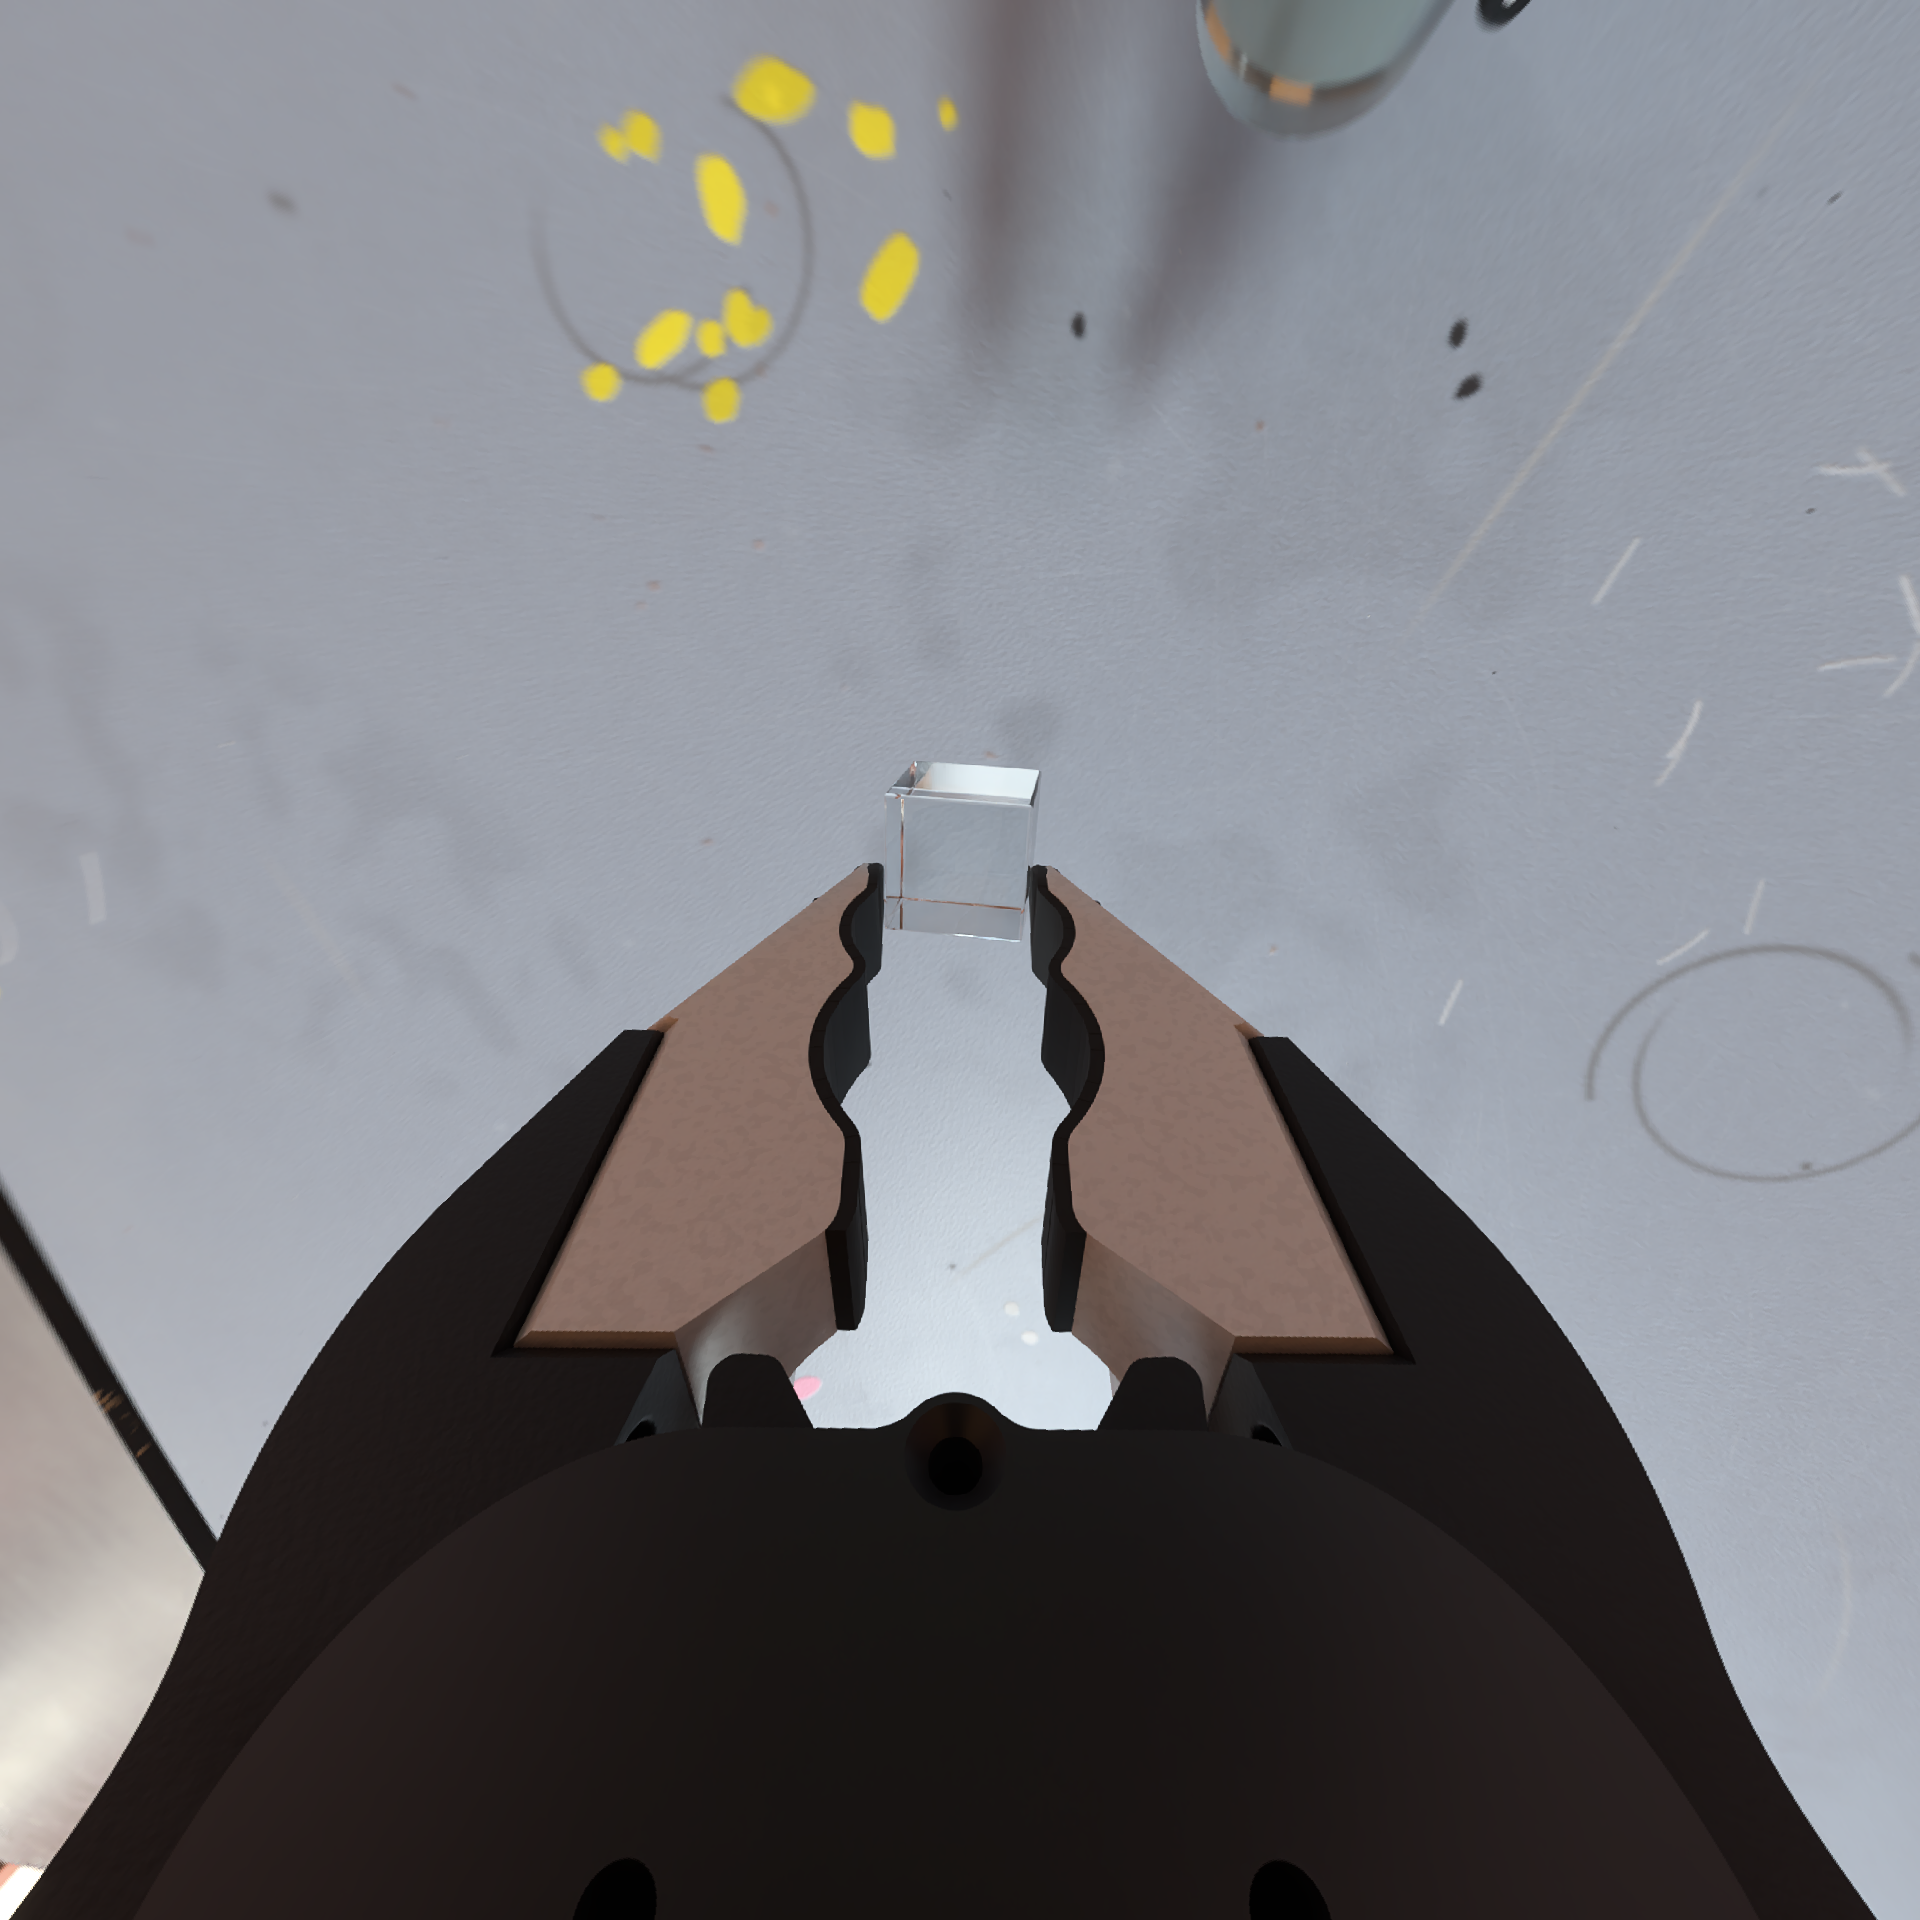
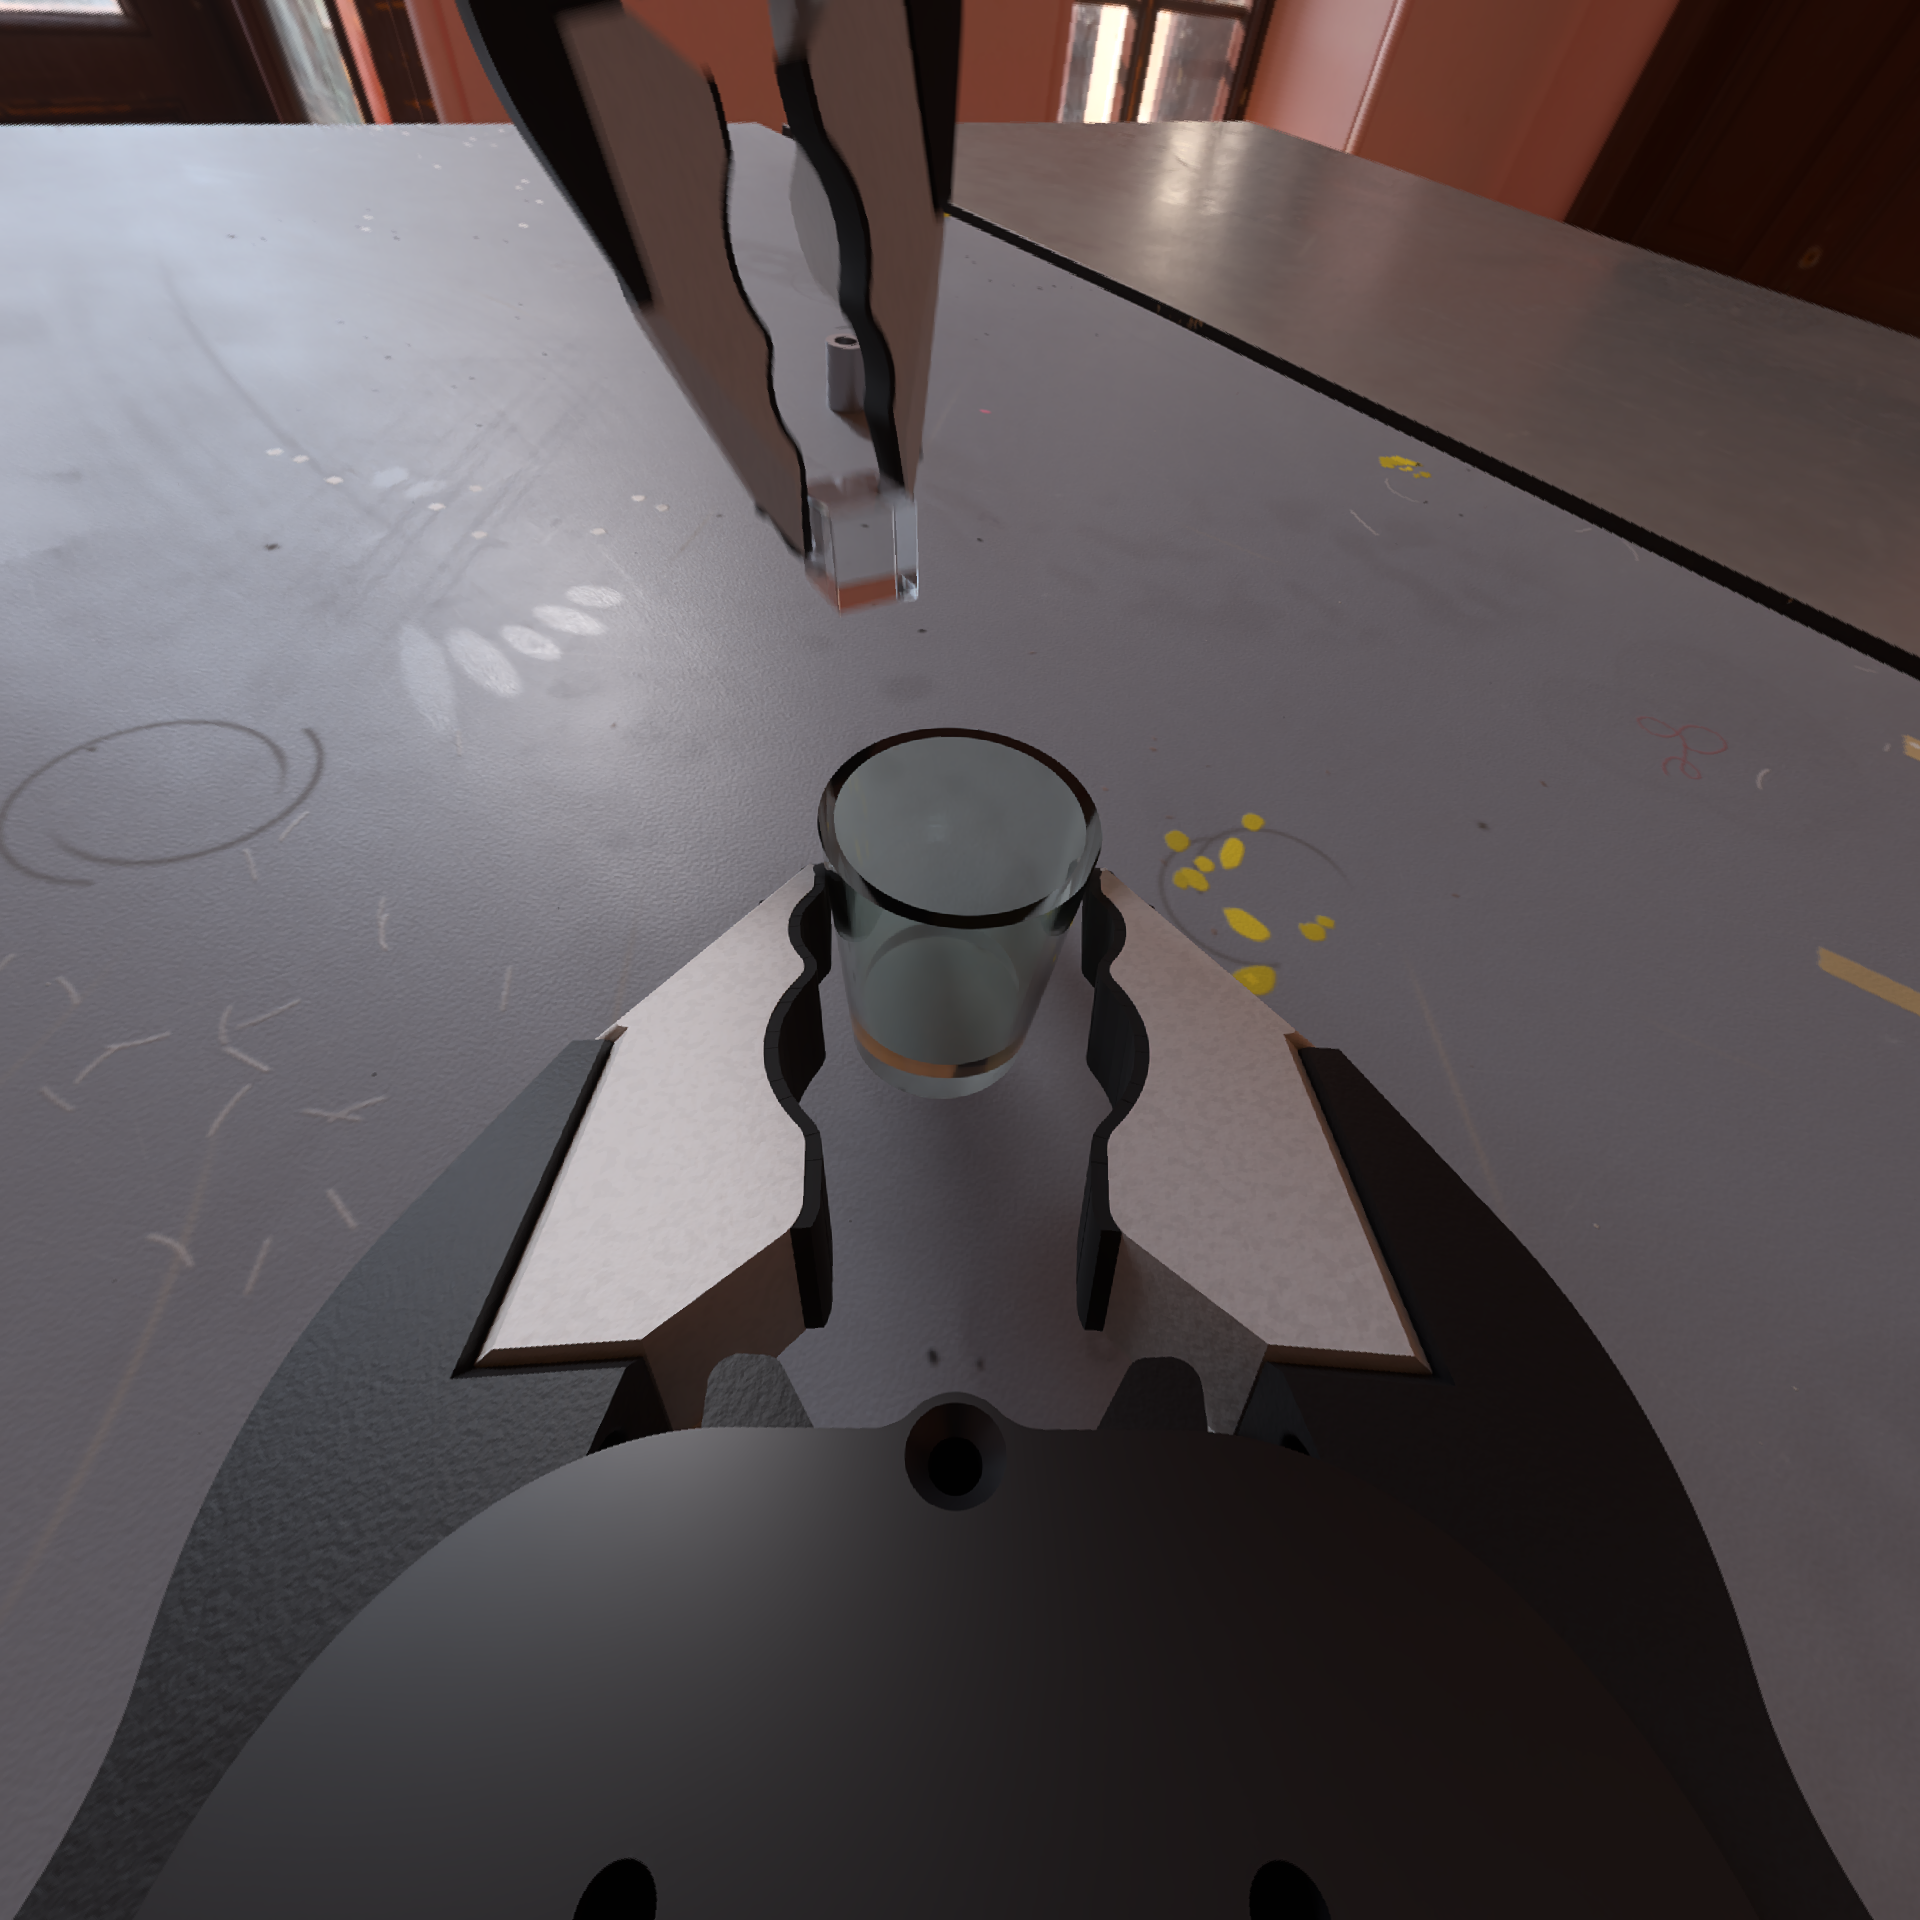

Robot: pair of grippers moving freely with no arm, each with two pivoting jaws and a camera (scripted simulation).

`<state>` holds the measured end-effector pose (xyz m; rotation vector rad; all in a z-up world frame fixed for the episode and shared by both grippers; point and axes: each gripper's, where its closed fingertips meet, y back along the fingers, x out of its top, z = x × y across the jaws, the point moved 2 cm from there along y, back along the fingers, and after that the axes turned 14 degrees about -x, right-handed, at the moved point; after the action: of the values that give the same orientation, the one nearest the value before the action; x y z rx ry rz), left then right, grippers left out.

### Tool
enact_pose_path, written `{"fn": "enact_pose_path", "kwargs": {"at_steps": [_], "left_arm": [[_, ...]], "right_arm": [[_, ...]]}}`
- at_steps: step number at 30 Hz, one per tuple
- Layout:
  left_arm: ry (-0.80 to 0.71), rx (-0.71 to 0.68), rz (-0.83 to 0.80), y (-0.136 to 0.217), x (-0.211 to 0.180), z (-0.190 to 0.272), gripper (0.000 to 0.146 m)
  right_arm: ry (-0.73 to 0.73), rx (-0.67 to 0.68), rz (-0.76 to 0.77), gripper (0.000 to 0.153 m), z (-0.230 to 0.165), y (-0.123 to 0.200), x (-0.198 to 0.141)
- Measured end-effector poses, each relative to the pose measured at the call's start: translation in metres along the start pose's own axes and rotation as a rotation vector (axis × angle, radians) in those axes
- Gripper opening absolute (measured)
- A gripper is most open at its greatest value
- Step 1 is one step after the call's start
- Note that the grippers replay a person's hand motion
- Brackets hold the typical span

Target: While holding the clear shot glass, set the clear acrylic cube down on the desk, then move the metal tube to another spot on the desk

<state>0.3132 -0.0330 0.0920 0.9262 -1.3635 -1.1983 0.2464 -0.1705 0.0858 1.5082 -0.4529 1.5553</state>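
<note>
My left gripper point(image 1: 956, 899) is shut on the clear acrylic cube point(image 1: 964, 847), held at the fingertips above the grey desk point(image 1: 416, 644). In the right wrist view the left gripper point(image 2: 857, 499) comes down from above with the cube point(image 2: 864, 551) a little above the desk. My right gripper point(image 2: 956, 904) is shut on the clear shot glass point(image 2: 956, 904), held upright above the desk; the glass also shows at the top of the left wrist view point(image 1: 1320, 62). The small metal tube point(image 2: 844, 372) stands upright on the desk behind the left gripper, seen between its fingers.
The desk point(image 2: 312, 416) bears yellow paint spots point(image 1: 727, 197), also in the right wrist view point(image 2: 1236, 904), pencil rings point(image 1: 1756, 1060) and scratches. A dark seam point(image 2: 1455, 416) divides it from a second surface at the far right. The desk's edge point(image 1: 94, 1371) runs at lower left.
</note>
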Motion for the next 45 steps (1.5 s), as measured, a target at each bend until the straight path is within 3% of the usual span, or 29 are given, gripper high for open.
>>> {"fn": "enact_pose_path", "kwargs": {"at_steps": [4,10,12,15,21,27,37,41,45], "left_arm": [[-0.011,-0.041,-0.121,-0.036,0.005,-0.003,0.028],[-0.039,-0.005,-0.191,-0.054,0.002,-0.004,0.028],[-0.047,0.003,-0.184,-0.054,0.002,-0.004,0.028],[-0.053,0.011,-0.176,-0.049,0.001,-0.003,0.051],[0.018,0.010,-0.200,-0.032,-0.020,-0.009,0.062],[0.015,0.097,-0.238,-0.036,-0.033,-0.013,0.064],[0.000,0.060,-0.212,-0.034,-0.036,0.008,0.061],[0.027,0.108,-0.121,-0.016,-0.035,0.006,0.065],[0.079,0.172,0.083,0.053,-0.042,0.002,0.066]], "right_arm": [[0.015,-0.014,-0.001,0.048,0.002,0.001,-0.001],[0.026,-0.017,0.003,0.048,0.002,0.003,0.000],[0.025,-0.017,0.004,0.048,0.002,0.003,0.000],[0.022,-0.017,0.002,0.048,0.002,0.003,-0.001],[0.017,-0.012,0.001,0.048,0.002,0.003,-0.001],[0.021,-0.013,0.001,0.048,0.002,0.003,-0.001],[0.024,-0.012,0.001,0.048,0.002,0.003,-0.001],[0.022,-0.013,0.004,0.048,0.002,0.004,-0.001],[0.014,-0.010,0.011,0.048,0.002,0.004,0.000]]}}
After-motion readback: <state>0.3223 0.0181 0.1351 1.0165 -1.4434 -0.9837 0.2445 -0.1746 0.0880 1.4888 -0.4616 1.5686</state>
